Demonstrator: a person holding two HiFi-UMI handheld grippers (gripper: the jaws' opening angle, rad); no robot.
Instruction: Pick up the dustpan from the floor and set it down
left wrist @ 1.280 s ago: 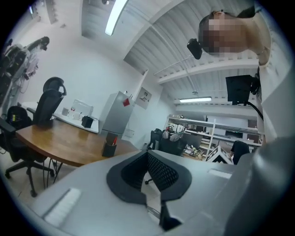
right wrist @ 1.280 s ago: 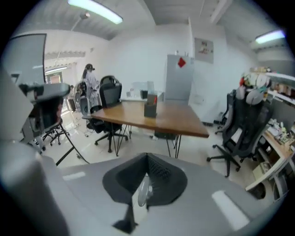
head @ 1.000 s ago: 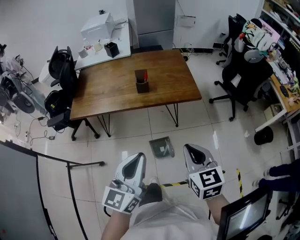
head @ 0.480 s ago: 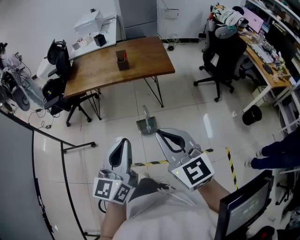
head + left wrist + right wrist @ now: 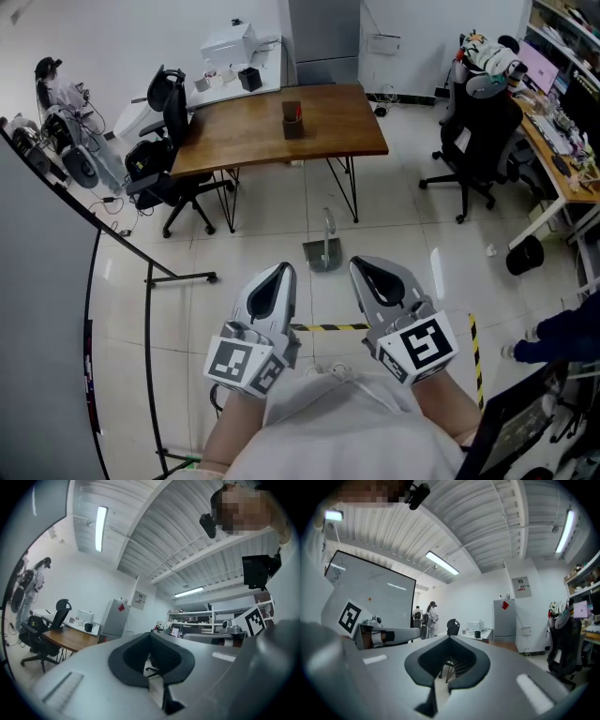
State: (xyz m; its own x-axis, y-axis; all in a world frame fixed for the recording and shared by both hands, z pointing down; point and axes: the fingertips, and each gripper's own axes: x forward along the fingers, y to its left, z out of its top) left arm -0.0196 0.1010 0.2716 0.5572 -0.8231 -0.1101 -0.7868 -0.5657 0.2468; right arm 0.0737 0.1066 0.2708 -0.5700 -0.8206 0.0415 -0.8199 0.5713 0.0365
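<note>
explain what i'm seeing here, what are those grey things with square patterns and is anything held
No robot here: a person holds a two-jaw gripper in each hand. The head view looks down from a camera on their head, showing the left gripper and right gripper; the patterned cube on each is part of it. The two gripper views ride on the grippers, looking along the jaws. Both are shut and hold nothing. A grey dustpan sits on the tiled floor ahead, near a wooden table, untouched.
</note>
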